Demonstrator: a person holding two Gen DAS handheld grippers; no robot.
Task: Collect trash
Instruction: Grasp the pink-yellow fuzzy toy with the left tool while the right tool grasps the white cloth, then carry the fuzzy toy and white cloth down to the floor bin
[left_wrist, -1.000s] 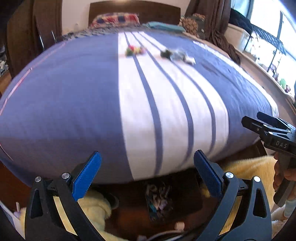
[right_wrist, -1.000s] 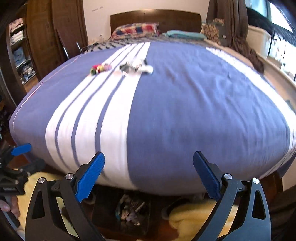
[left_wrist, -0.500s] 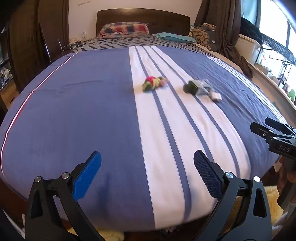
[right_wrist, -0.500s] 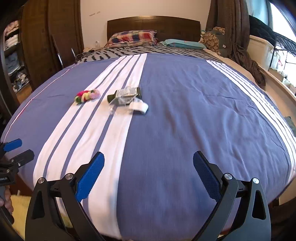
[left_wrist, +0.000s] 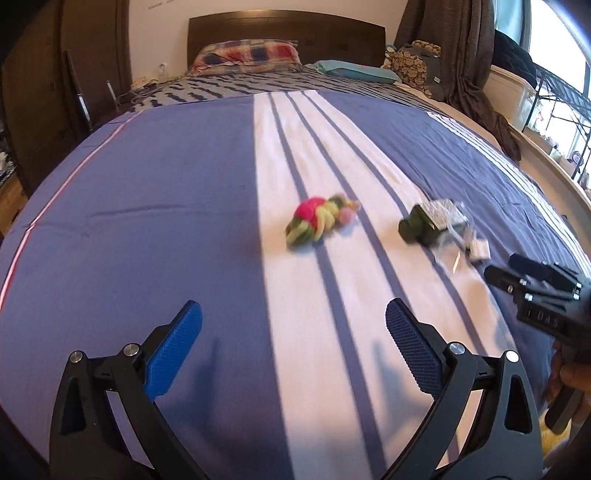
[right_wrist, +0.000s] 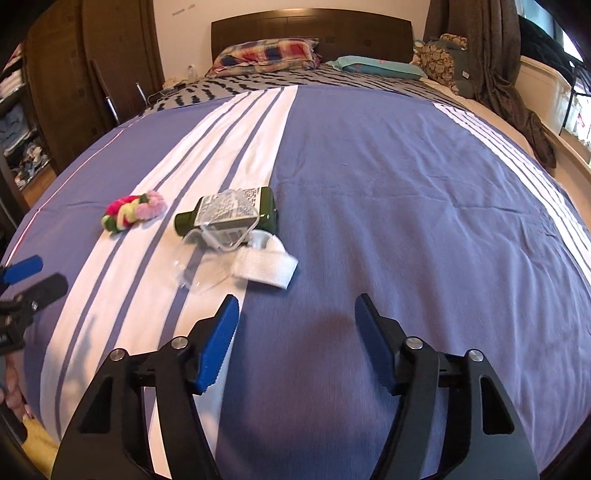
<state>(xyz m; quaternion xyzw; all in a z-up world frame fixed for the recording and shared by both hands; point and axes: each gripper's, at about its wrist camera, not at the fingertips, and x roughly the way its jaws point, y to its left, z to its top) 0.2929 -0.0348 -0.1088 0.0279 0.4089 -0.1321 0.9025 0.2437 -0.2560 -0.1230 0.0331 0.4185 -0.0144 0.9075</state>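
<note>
L gripper (left_wrist: 293, 325), black frame w/ blue ribbed pads, hangs over the near part of the blue bedspread w/ white stripes (right_wrist: 388, 192); jaws spread wide, nothing btwn them. Ahead of it, on the white band, lies a pink, green and yellow knotted fabric bundle (right_wrist: 133, 212), long axis running low-left to up-right across the stripes, pink end toward the right. Just right of that, well apart from it, a dark green plastic bottle w/ a printed label (right_wrist: 229, 216) lies on its side, neck pointing left toward the bundle, base pointing right toward the plain blue cloth. A crumpled clear plastic package (right_wrist: 218, 240) rests over and in front of the bottle, touching it. A white folded cloth strip (right_wrist: 266, 266) lies at the pile's near right edge, long axis roughly left-right. R gripper (right_wrist: 295, 325) sits just short of the white strip, jaws parted but just narrowed, nothing btwn the pads. Far end: checked pillow (right_wrist: 266, 53), dark wood headboard (right_wrist: 310, 31).
</note>
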